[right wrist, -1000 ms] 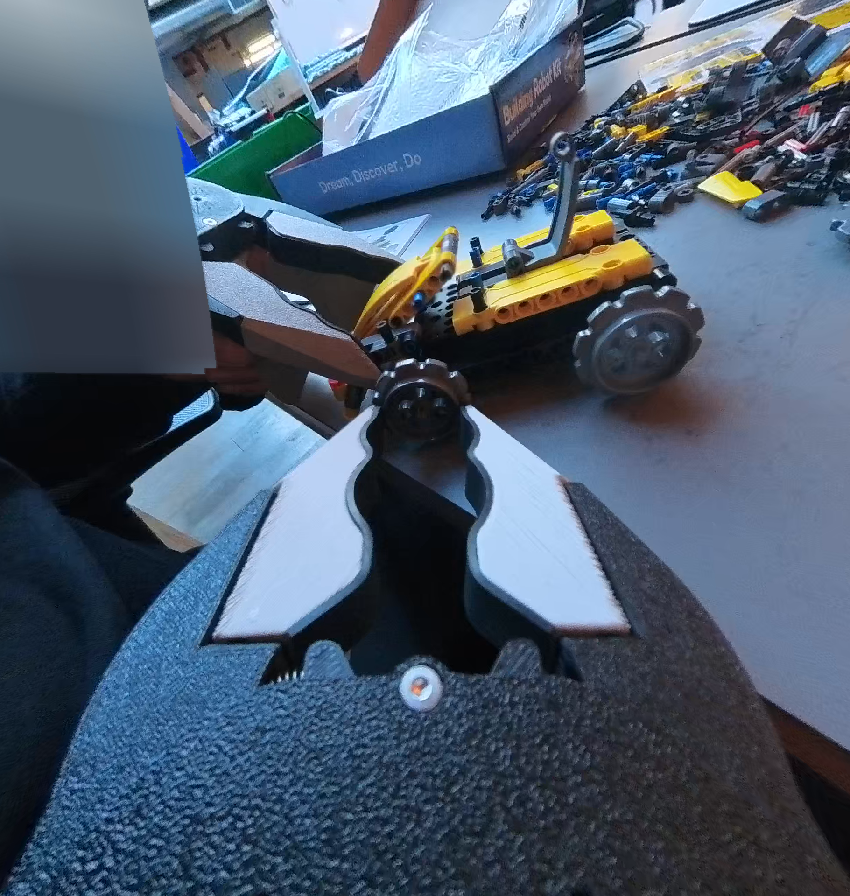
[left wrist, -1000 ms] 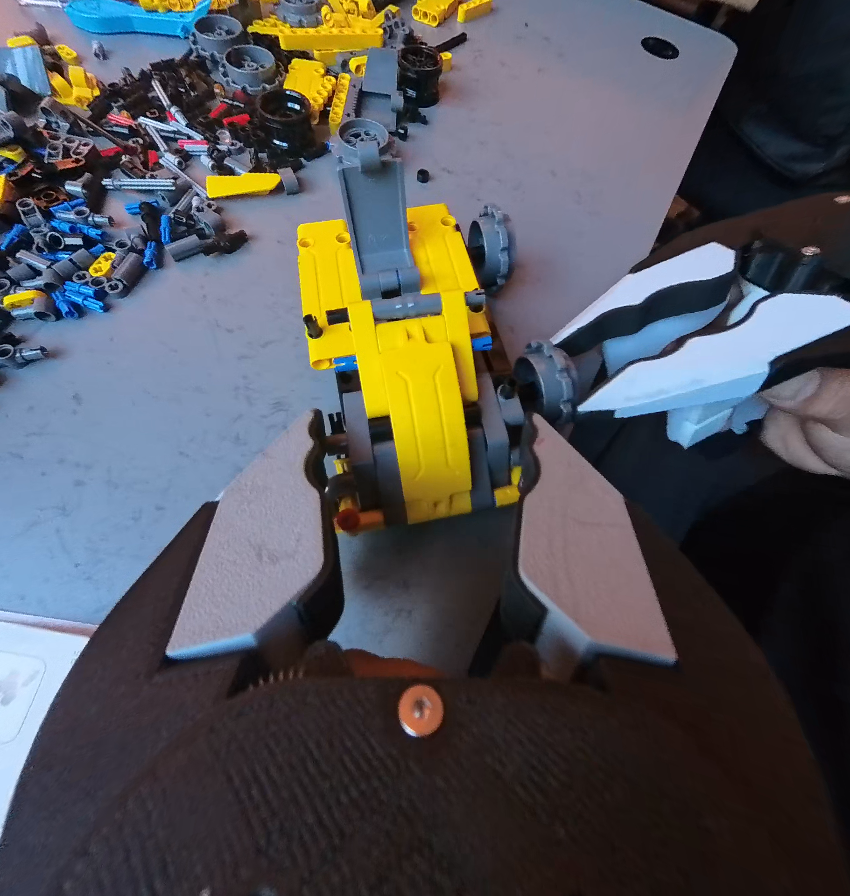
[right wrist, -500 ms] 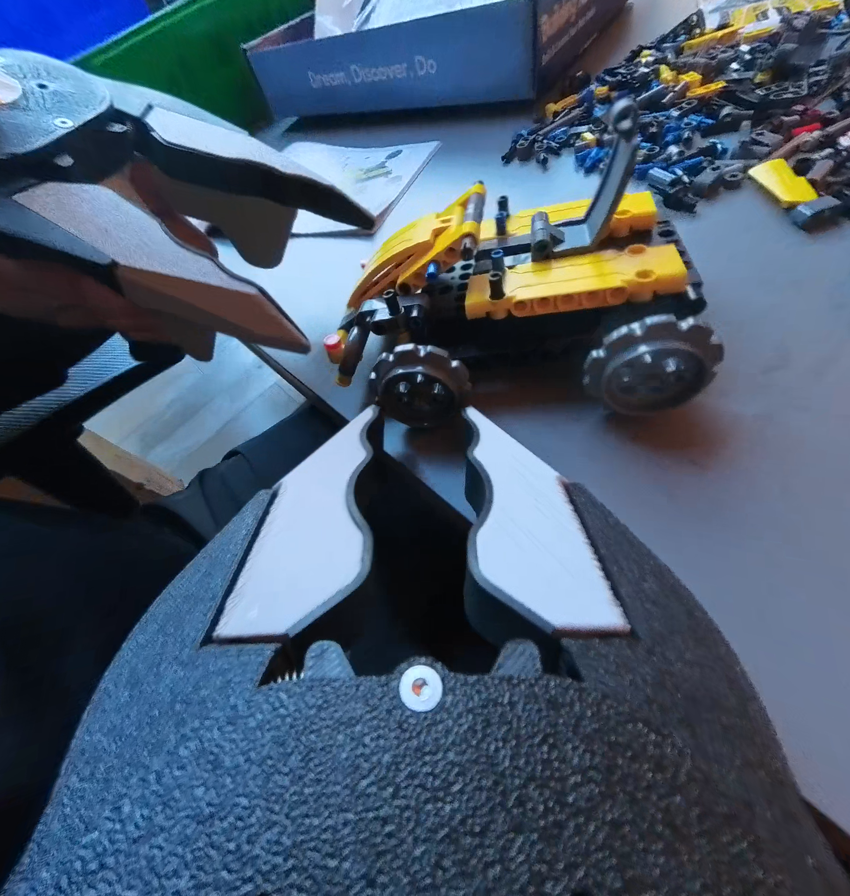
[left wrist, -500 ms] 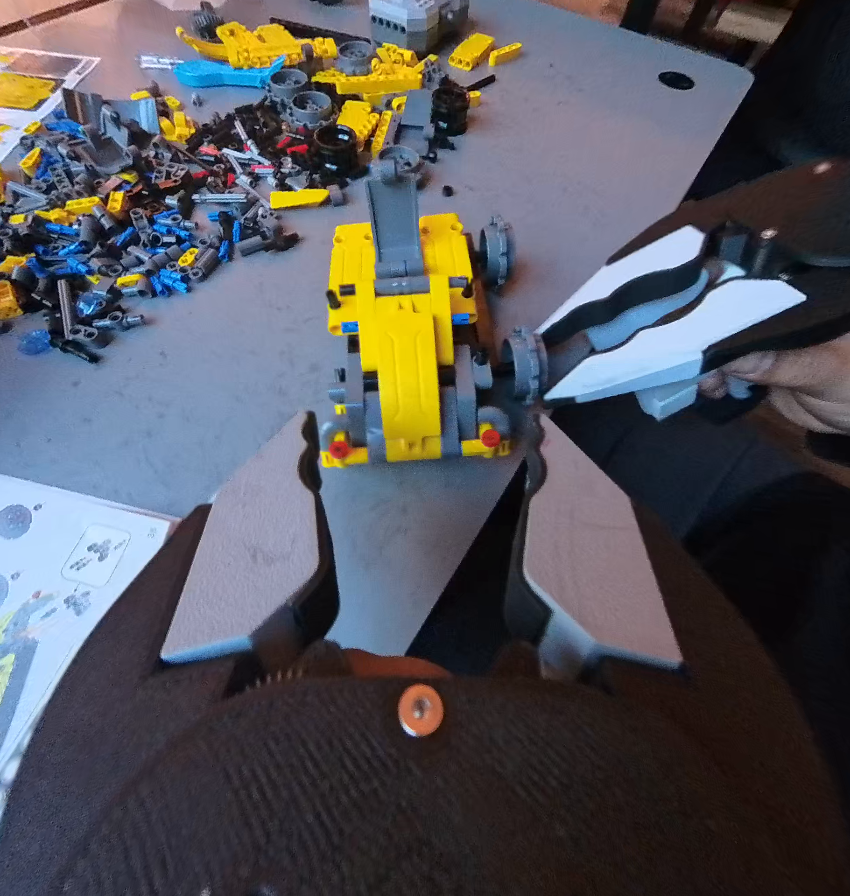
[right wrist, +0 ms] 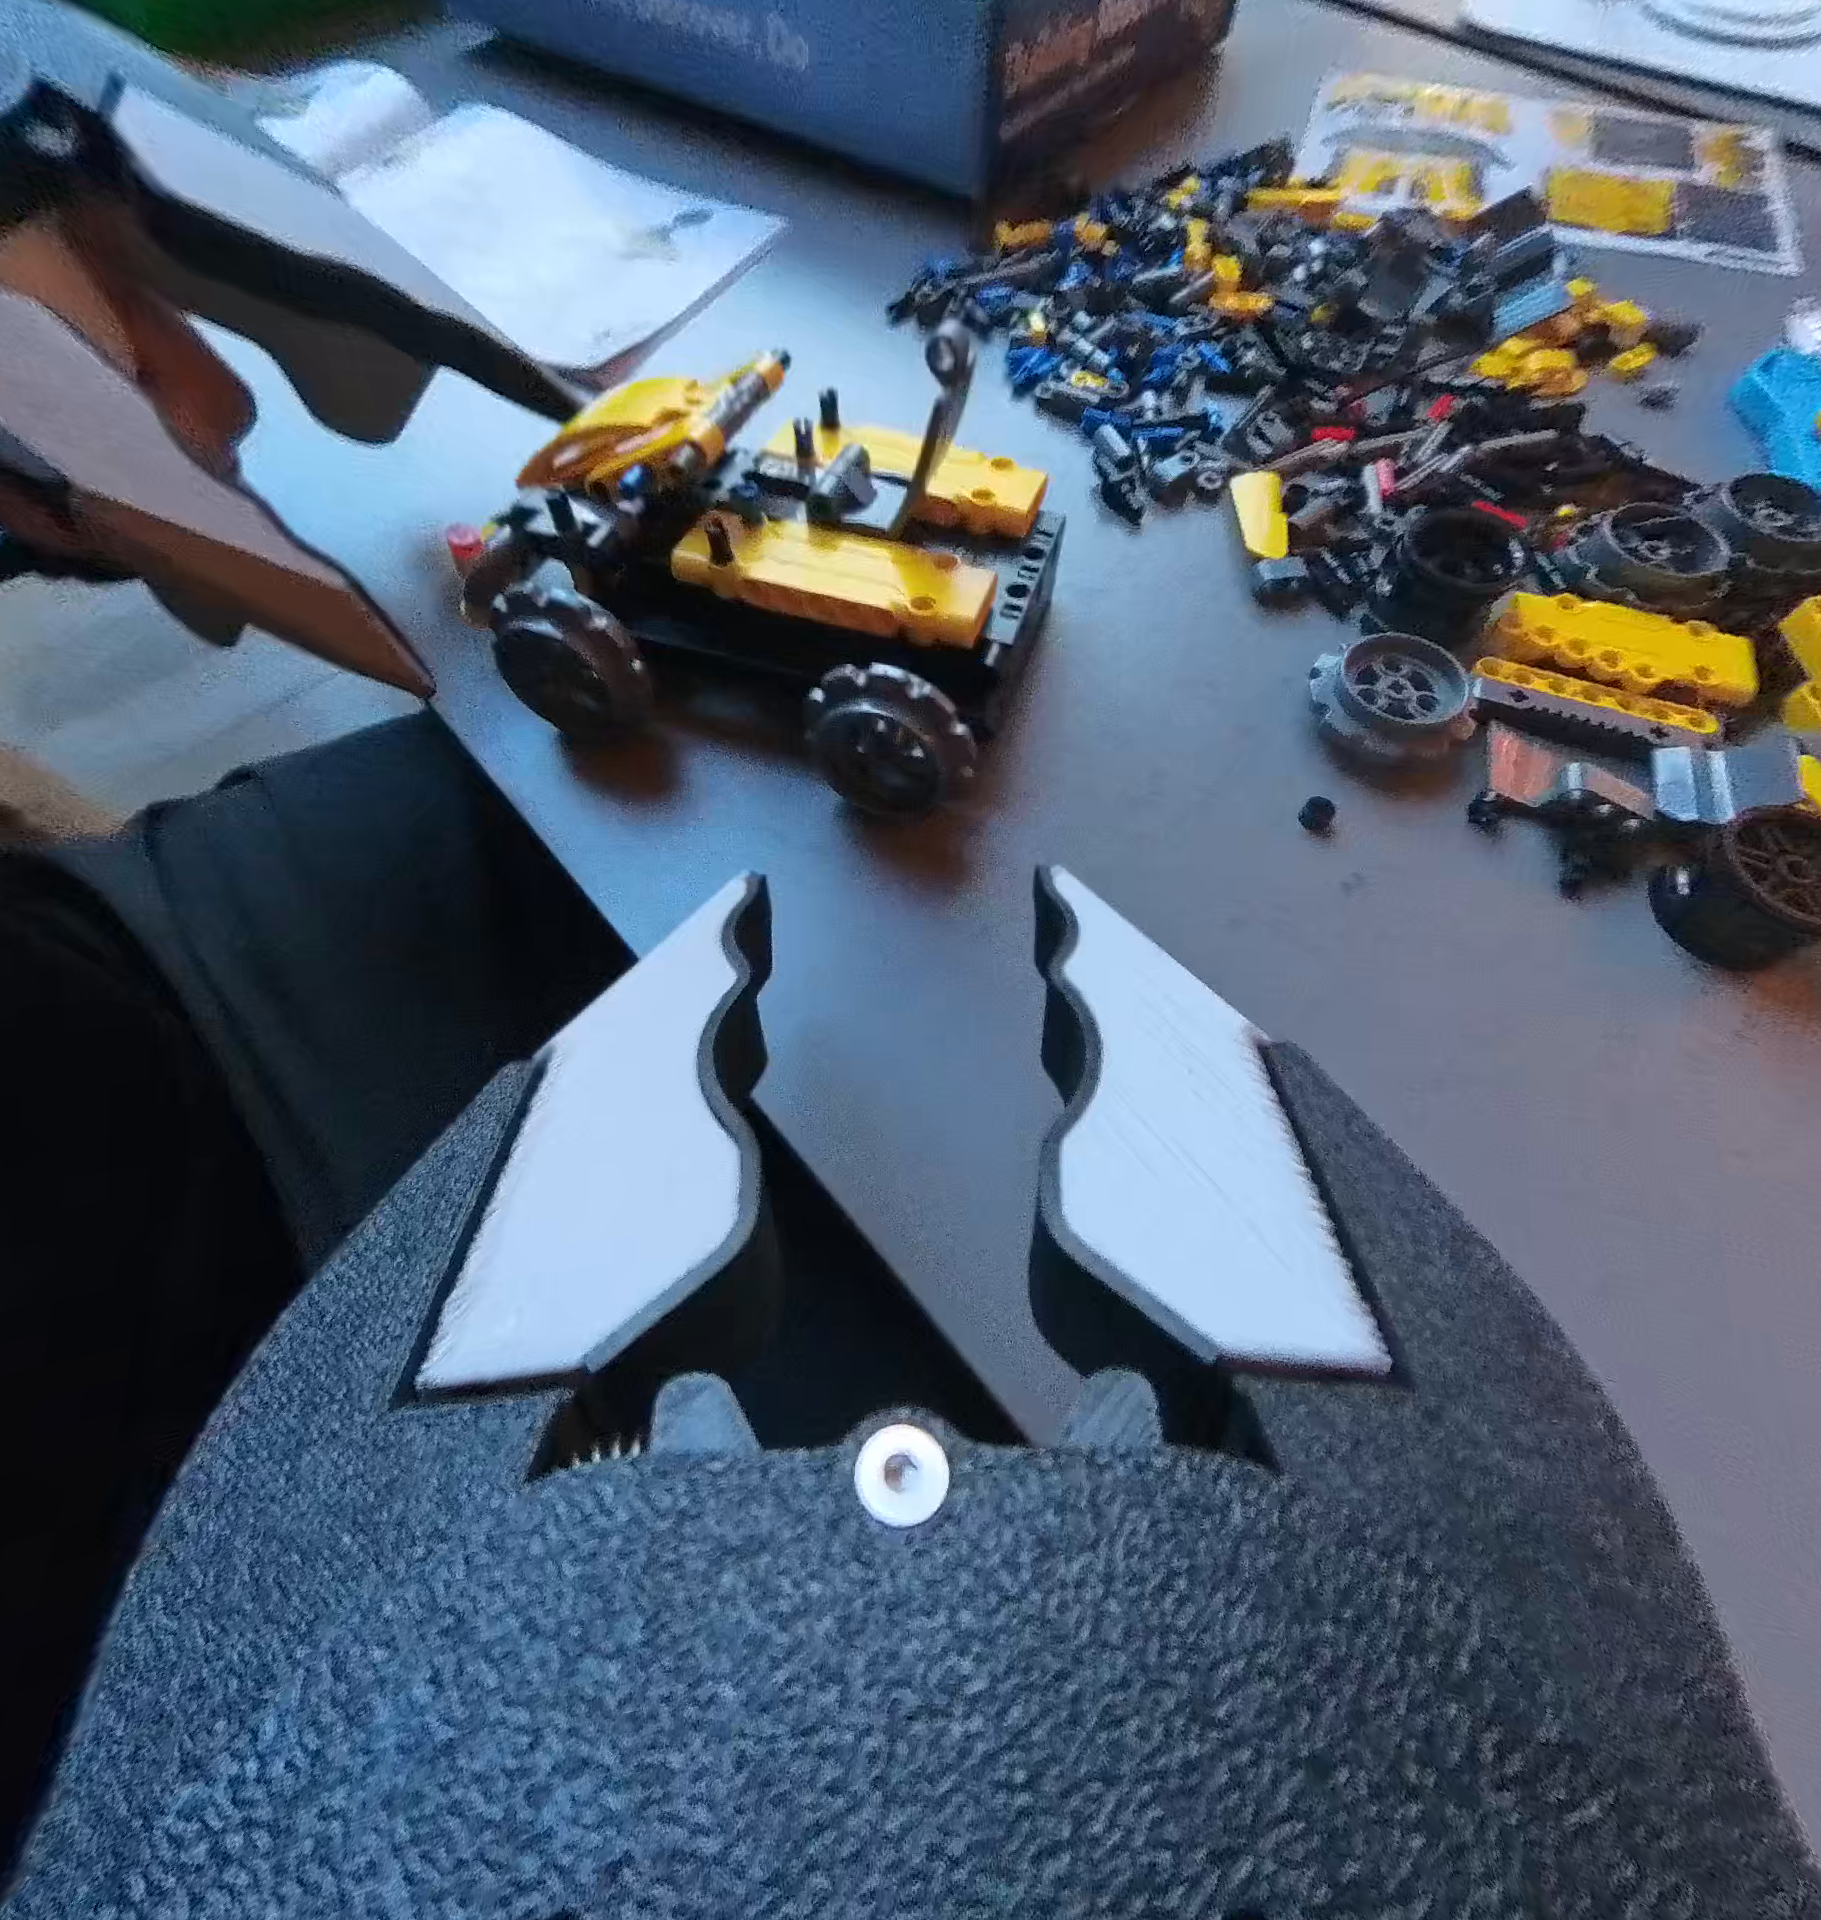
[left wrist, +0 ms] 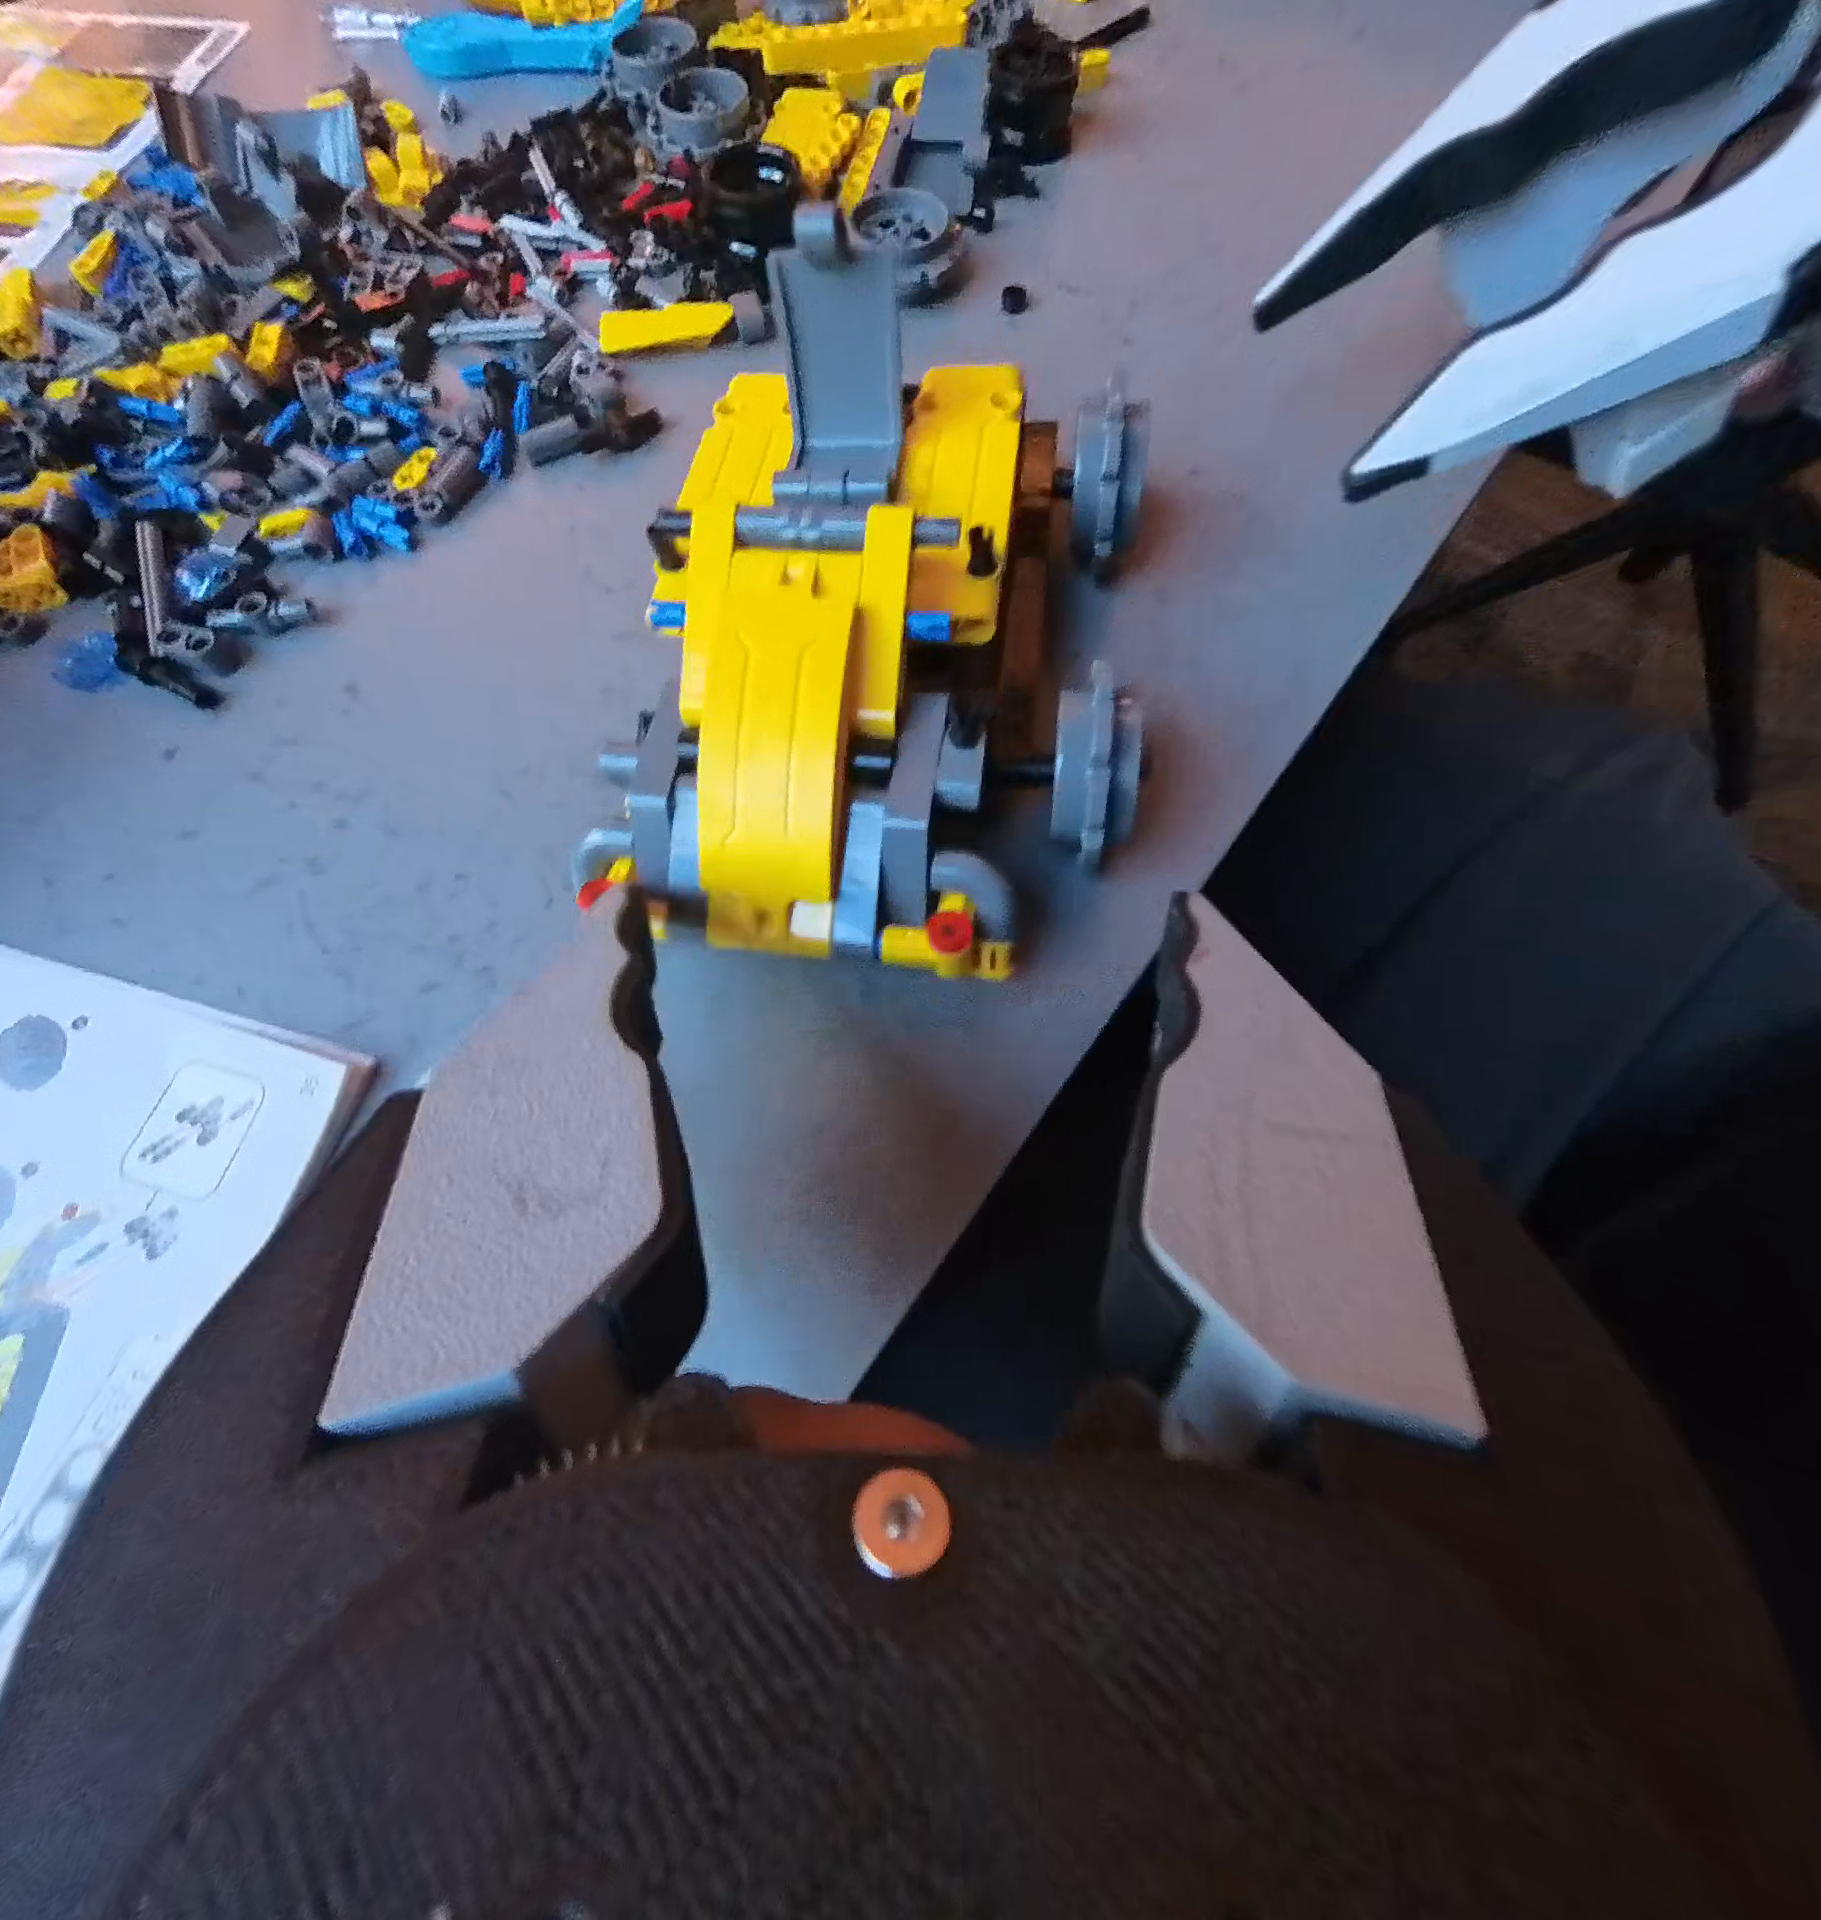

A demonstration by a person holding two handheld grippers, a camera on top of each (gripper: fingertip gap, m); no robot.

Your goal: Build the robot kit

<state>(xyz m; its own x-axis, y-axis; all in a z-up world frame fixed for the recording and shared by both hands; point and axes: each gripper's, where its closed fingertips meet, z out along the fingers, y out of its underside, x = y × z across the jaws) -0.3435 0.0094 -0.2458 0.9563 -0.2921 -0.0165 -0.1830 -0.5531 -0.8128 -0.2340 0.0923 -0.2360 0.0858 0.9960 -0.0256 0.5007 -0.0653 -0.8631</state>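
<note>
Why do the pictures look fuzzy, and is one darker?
Left wrist view: the toy car and the brick pile are softly smeared, and the right gripper streaks at top right. Right wrist view: darker, with the table nearly black, orange-tinted shadows by the car's wheels, and the far bricks blurred.
</note>
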